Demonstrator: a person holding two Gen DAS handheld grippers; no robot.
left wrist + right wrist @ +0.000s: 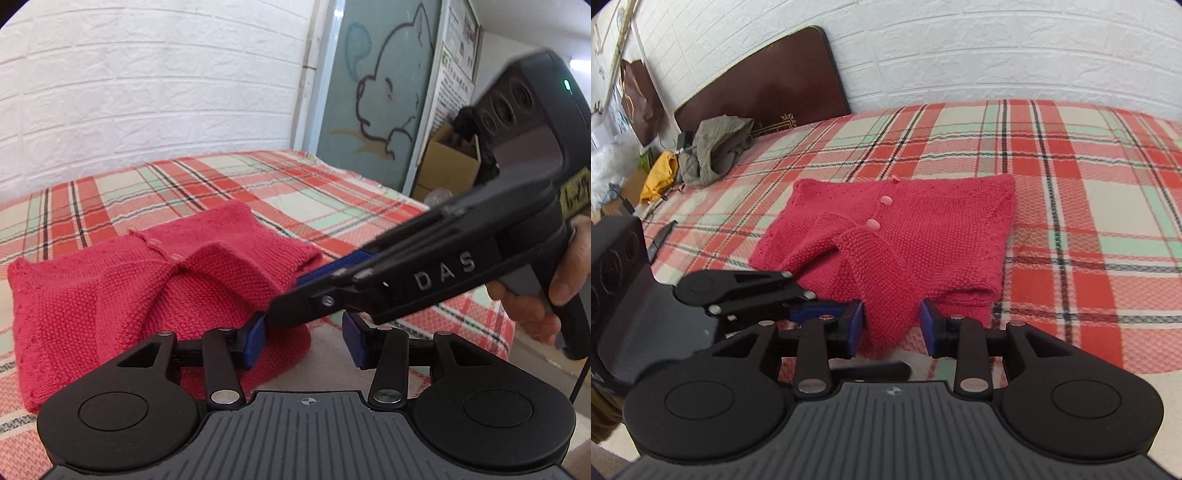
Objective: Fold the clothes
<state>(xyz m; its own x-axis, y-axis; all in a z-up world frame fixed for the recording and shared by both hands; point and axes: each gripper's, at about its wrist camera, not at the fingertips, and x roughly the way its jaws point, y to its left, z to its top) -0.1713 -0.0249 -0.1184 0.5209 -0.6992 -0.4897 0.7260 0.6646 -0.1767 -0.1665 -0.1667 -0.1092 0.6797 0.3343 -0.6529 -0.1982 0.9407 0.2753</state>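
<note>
The bed (1071, 155), under a red plaid cover, carries the pink knitted cardigan (905, 236) near its front edge, already folded into a compact buttoned bundle. By the look of it, the fold is nearly done; next comes smoothing or a last tuck of the near flap. The left gripper (306, 341) stands spread, its blue pads either side of the knit's near corner, not pressing. The right gripper (891, 325) is partly spread around the hanging flap, and neither pad visibly pinches it.
</note>
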